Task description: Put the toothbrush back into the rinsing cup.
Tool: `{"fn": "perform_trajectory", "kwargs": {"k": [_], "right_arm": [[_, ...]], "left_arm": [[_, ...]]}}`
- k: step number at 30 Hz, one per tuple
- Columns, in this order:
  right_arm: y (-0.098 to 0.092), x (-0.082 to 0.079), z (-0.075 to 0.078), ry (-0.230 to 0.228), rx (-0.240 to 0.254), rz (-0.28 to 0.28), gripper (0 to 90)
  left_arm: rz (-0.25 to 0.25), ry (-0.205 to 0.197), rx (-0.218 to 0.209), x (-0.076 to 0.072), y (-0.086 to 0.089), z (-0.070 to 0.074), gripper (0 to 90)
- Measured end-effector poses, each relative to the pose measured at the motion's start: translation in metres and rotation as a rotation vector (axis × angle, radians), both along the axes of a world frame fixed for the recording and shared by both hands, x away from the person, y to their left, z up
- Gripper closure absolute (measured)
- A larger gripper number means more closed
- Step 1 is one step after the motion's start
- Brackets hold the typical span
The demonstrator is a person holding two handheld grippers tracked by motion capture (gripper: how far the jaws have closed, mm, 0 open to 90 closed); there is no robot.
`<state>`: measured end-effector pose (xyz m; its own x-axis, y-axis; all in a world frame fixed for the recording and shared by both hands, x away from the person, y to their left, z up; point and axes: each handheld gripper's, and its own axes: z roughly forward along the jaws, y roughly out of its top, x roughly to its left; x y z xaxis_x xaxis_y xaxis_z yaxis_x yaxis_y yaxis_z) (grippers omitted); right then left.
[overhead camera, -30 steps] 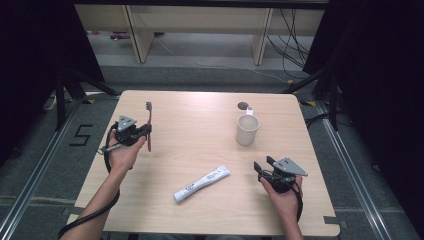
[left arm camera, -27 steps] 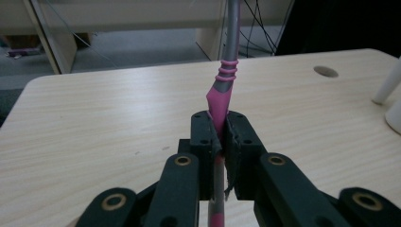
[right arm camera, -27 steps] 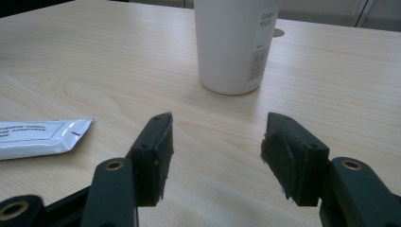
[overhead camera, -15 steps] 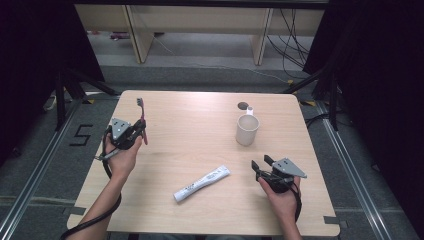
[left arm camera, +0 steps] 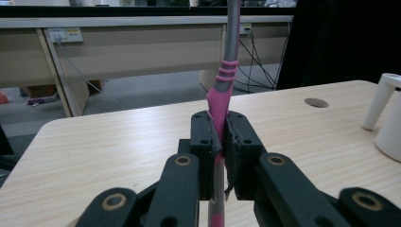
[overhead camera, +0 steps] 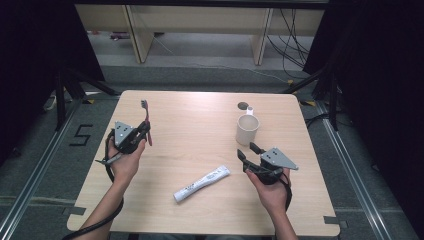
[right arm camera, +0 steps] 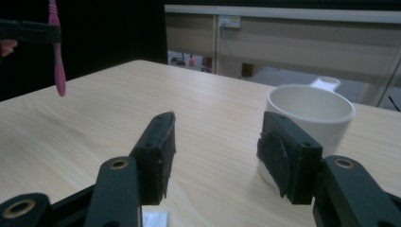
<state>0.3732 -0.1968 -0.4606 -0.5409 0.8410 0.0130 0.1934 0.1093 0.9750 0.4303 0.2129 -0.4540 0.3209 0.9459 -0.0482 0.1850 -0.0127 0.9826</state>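
**While the left gripper clamps a toothbrush, the right one stands open by the cup**

Held above the table's [overhead camera: 200, 130] left side, the left gripper [overhead camera: 141, 131] has its jaws closed tight on the pink handle of a toothbrush [left arm camera: 221, 101], which stands upright with its head up. Near the right edge, the right gripper [overhead camera: 248, 151] has nothing between its parted jaws, which have just been closing a little. It points toward the white cup [overhead camera: 247, 129] just ahead. A white tube [overhead camera: 202, 183] lies flat on the table between the two hands.
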Motion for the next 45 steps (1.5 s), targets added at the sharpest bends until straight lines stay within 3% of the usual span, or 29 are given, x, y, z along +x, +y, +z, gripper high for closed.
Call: {"fn": "perform_trajectory", "kwargs": {"k": [4,6,9,10,11,13,23,28,30,33,37,38,44,45], "right_arm": [[0.014,0.005,0.009,0.004,0.033,0.049,48.5],[0.019,0.007,0.013,-0.025,0.009,0.057,49.9],[0.032,0.009,0.016,-0.019,0.039,0.101,52.0],[0.034,0.010,0.017,-0.039,0.036,0.102,52.4],[0.038,0.010,0.019,-0.025,0.036,0.104,52.8],[0.042,0.012,0.021,-0.045,0.037,0.119,53.4],[0.071,0.021,0.037,-0.050,0.064,0.173,59.1],[0.081,0.027,0.045,-0.080,0.047,0.190,61.3],[0.086,0.027,0.047,-0.047,0.073,0.206,62.3],[0.088,0.031,0.050,-0.078,0.061,0.203,63.8],[0.092,0.034,0.052,-0.028,0.092,0.211,65.1],[0.092,0.036,0.052,-0.046,0.090,0.212,65.4],[0.095,0.036,0.052,0.006,0.115,0.220,69.7],[0.096,0.038,0.052,-0.007,0.107,0.233,70.5]], "left_arm": [[-0.026,0.002,0.012,-0.003,-0.007,0.000,82.2],[-0.041,0.001,0.012,-0.004,-0.011,0.001,82.2],[-0.067,-0.002,0.025,-0.006,-0.018,0.003,82.2],[-0.082,0.000,0.027,-0.007,-0.022,0.004,82.2],[-0.092,-0.002,0.030,-0.007,-0.025,0.004,82.3],[-0.110,-0.001,0.030,-0.009,-0.031,0.004,82.2],[-0.206,-0.012,0.046,-0.015,-0.066,0.009,82.2],[-0.246,-0.018,0.050,-0.017,-0.083,0.009,82.2],[-0.262,-0.018,0.047,-0.019,-0.090,0.010,82.3],[-0.281,-0.020,0.043,-0.019,-0.099,0.010,82.2],[-0.300,-0.024,0.044,-0.022,-0.107,0.010,82.3],[-0.305,-0.026,0.044,-0.022,-0.109,0.010,82.2],[-0.324,-0.028,0.044,-0.025,-0.118,0.010,82.2],[-0.327,-0.029,0.047,-0.025,-0.119,0.010,82.3]]}}
